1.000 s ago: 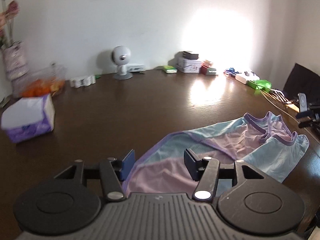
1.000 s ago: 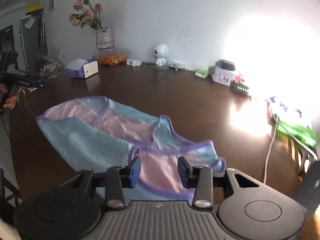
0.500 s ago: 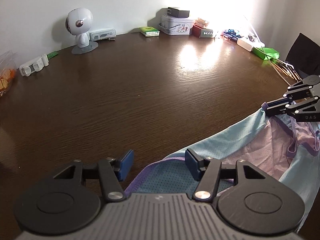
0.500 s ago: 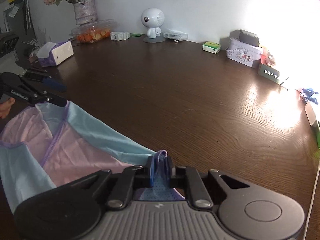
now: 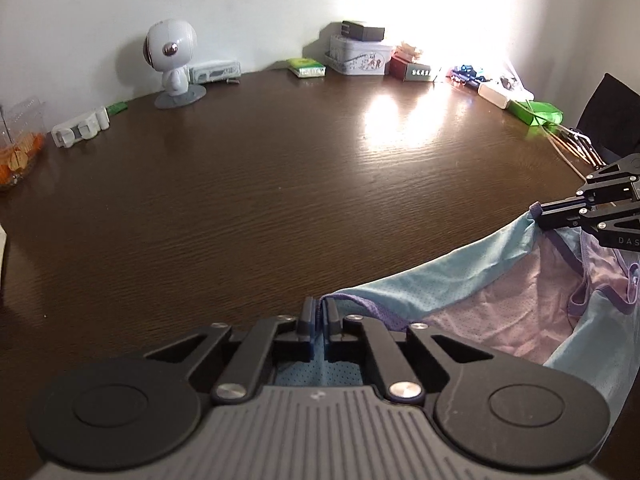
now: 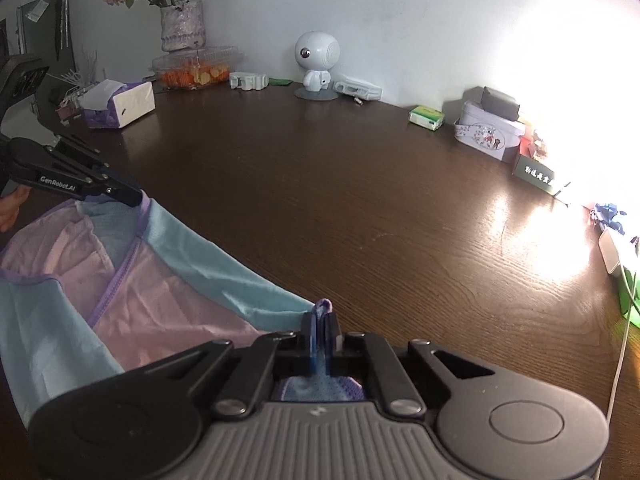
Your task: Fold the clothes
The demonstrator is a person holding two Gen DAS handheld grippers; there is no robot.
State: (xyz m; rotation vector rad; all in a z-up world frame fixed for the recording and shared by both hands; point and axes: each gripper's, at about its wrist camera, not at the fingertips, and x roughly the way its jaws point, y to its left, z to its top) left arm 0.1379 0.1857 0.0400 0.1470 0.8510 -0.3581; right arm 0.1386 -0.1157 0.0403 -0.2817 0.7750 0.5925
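A light blue and pink mesh tank top (image 5: 460, 284) with purple trim hangs stretched between the two grippers above the dark wooden table (image 5: 280, 184). My left gripper (image 5: 319, 312) is shut on one corner of its edge. My right gripper (image 6: 322, 322) is shut on the other corner. In the right wrist view the top (image 6: 160, 280) sags to the left, and the left gripper (image 6: 134, 196) pinches its far end. In the left wrist view the right gripper (image 5: 540, 214) shows at the right edge, holding the cloth.
Along the wall stand a white robot figure (image 5: 172, 60), a tin box (image 5: 358, 56), a green pack (image 5: 306, 67) and a white power strip (image 5: 494, 94). A tissue box (image 6: 120, 104), a fruit container (image 6: 196, 70) and a flower vase (image 6: 182, 24) stand at the left.
Both grippers have closed on the top's edge, the right first, then the left. The top went from lying flat on the table to being lifted and stretched between them.
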